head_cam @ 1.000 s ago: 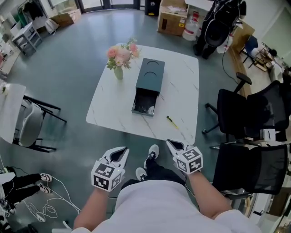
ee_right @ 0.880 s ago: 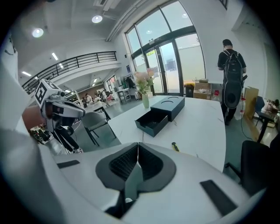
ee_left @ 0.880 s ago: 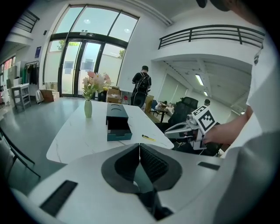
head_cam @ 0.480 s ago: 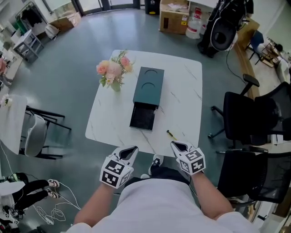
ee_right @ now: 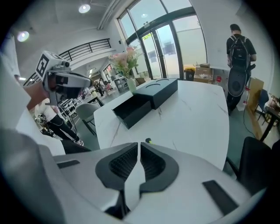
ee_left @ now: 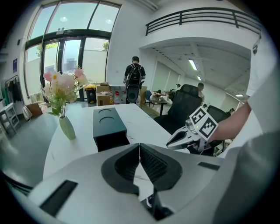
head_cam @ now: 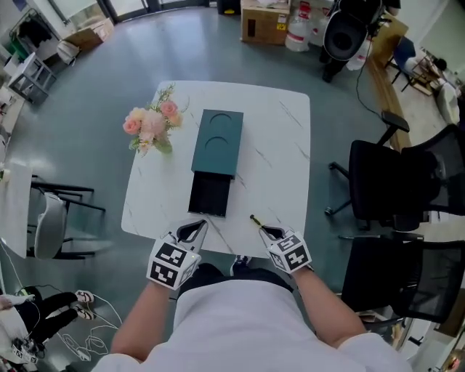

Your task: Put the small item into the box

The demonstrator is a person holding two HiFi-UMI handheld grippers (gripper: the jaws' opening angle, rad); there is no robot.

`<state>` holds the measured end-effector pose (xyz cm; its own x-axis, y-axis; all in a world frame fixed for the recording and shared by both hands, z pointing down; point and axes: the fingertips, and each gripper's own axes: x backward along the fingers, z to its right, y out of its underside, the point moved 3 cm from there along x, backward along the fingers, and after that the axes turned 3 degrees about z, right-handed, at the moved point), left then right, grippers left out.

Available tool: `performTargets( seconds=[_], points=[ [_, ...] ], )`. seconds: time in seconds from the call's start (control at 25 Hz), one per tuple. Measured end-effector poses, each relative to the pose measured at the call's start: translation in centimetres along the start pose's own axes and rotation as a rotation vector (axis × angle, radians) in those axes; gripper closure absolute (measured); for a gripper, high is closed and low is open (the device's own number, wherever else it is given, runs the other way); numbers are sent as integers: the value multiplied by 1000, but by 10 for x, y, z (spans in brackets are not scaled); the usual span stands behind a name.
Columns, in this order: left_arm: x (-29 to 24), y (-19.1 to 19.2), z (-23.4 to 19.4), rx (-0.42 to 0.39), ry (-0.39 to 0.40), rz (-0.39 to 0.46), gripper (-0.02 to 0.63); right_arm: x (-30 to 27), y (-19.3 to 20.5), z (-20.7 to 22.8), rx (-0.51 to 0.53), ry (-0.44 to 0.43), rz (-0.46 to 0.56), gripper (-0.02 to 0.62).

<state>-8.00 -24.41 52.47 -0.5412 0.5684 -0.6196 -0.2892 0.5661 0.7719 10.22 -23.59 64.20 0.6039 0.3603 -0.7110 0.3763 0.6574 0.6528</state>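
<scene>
A dark green box (head_cam: 217, 142) lies on the white marble table (head_cam: 276, 152), its drawer (head_cam: 209, 196) pulled out toward me. The small item, a thin yellow-and-black stick (head_cam: 256, 220), rests near the table's near edge, to the right of the drawer. My left gripper (head_cam: 196, 228) hovers at that edge just below the drawer, shut and empty. My right gripper (head_cam: 267, 232) is shut and empty too, its tips just behind the stick. In the right gripper view the stick (ee_right: 148, 141) peeks out above the right gripper (ee_right: 138, 143). The left gripper view shows the box (ee_left: 108, 127) beyond the left gripper (ee_left: 139, 145).
A vase of pink flowers (head_cam: 150, 125) stands on the table left of the box. Black office chairs (head_cam: 396, 182) crowd the right side, and a white chair (head_cam: 49, 221) stands at the left. Cardboard boxes (head_cam: 265, 11) sit on the floor beyond the table.
The person has stepped up to the table, so both grippers have come from over the floor to the table's near edge. Both stay shut.
</scene>
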Motion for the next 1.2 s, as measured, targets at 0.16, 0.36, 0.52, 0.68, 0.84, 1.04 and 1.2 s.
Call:
performTargets(
  seconds=[0.16, 0.36, 0.52, 0.68, 0.84, 1.04, 1.2],
  points=[
    [-6, 1, -4, -1, 18, -26, 591, -13, 4, 8, 74, 36, -57, 578],
    [-15, 1, -13, -13, 70, -45, 591, -27, 13, 14, 137, 75, -149, 550],
    [-17, 2, -27, -39, 127, -66, 591, -36, 19, 16, 199, 137, -221, 492],
    [-16, 1, -47, -70, 179, -79, 591, -44, 16, 18, 165, 200, -247, 492],
    [-12, -7, -66, -99, 220, -67, 591, -50, 17, 16, 127, 232, -283, 489],
    [-4, -6, -89, -97, 245, -71, 591, -63, 18, 11, 107, 242, -339, 490],
    [1, 2, -103, -90, 256, -71, 590, -64, 20, 10, 84, 248, -363, 506]
  ],
)
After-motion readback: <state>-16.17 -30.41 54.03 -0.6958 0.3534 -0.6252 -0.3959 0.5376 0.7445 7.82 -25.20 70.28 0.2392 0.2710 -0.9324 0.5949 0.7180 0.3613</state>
